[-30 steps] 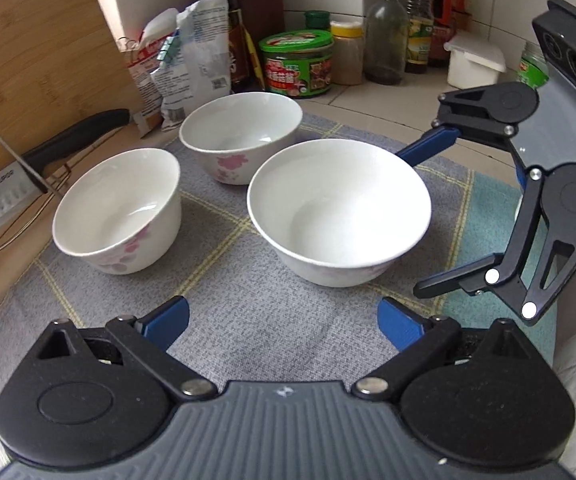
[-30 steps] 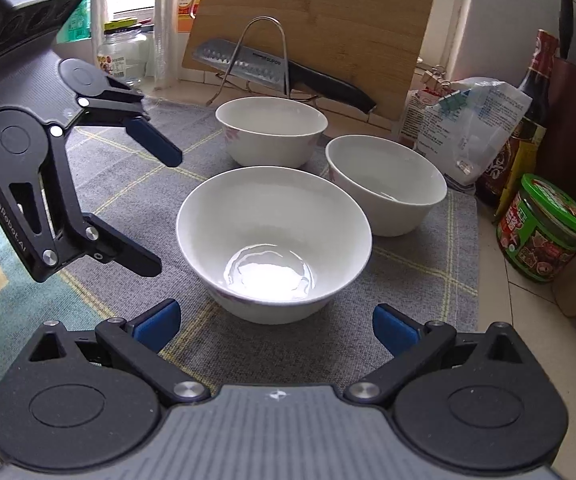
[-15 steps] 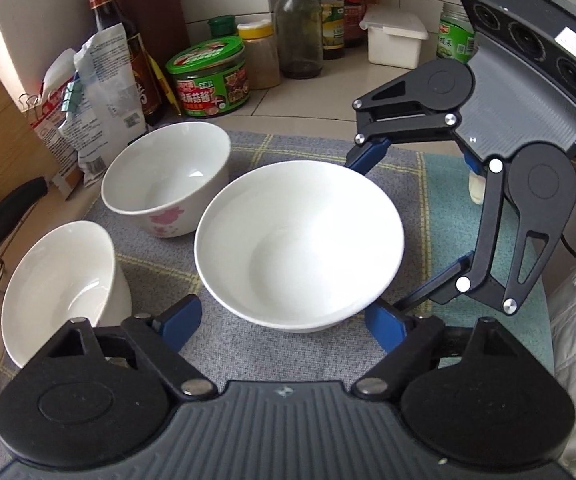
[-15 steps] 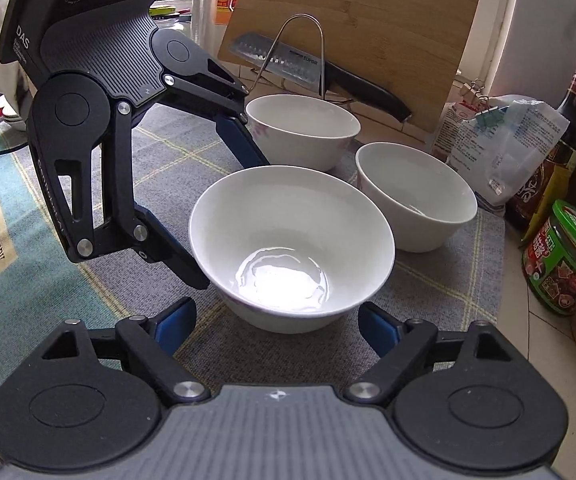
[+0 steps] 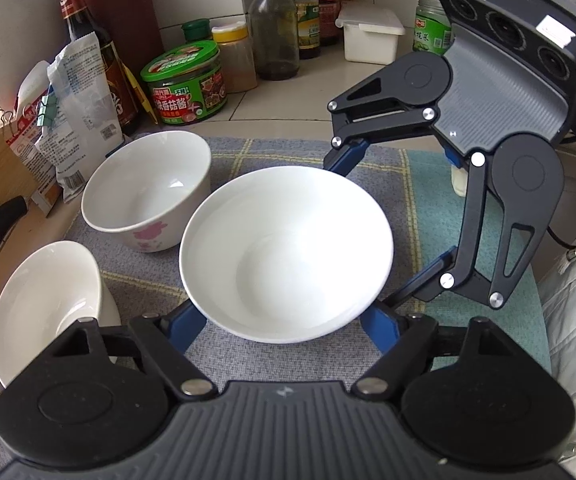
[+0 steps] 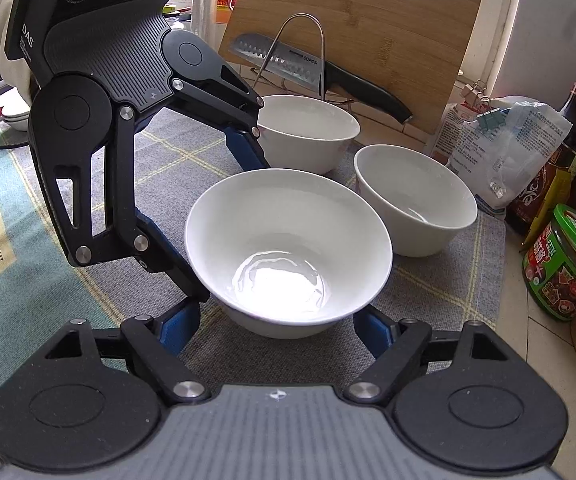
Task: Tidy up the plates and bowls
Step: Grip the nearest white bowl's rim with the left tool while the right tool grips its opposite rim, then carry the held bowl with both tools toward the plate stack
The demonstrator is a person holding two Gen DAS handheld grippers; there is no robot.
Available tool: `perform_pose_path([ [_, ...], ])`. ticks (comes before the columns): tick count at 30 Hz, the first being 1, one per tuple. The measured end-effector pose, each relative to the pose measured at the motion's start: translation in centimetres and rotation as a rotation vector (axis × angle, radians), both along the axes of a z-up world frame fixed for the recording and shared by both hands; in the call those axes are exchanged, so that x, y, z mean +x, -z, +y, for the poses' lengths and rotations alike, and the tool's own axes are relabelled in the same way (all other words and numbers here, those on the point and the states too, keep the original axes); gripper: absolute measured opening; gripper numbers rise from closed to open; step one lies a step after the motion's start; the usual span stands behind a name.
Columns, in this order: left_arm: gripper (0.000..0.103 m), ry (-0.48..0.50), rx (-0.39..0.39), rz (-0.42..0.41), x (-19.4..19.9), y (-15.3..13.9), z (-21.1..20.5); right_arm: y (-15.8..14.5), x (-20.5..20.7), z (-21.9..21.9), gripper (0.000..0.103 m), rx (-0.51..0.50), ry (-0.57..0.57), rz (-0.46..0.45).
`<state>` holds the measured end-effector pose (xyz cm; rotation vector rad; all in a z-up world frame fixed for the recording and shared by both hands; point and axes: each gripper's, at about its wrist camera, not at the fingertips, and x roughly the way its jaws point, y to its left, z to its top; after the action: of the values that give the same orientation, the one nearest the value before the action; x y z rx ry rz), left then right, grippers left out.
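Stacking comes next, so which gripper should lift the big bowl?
Probably either: left gripper and right gripper both straddle the large bowl, open. Left sits nearer the small bowls.

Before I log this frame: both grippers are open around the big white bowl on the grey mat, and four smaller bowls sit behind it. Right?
Not quite. There are two smaller bowls, not four: the pink-flowered bowl and the other small bowl, seen in the left wrist view. The rest holds: the left gripper and right gripper are open around the big white bowl on the grey mat.
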<state>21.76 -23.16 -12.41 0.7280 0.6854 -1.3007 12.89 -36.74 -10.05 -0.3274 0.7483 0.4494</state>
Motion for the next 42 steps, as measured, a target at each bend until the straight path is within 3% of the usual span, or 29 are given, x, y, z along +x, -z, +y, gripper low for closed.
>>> perform_pose_path([
  [18, 0.083, -0.031, -0.021, -0.025, -0.8, -1.2, 2.6, -1.0, 0.1, 2.6, 0.087, -0.023, -0.037, -0.001],
  [42, 0.083, -0.259, -0.049, -0.058, -2.7, -3.8, 13.8, -2.6, 1.1, 12.9, 0.087, -0.055, -0.279, -0.03],
])
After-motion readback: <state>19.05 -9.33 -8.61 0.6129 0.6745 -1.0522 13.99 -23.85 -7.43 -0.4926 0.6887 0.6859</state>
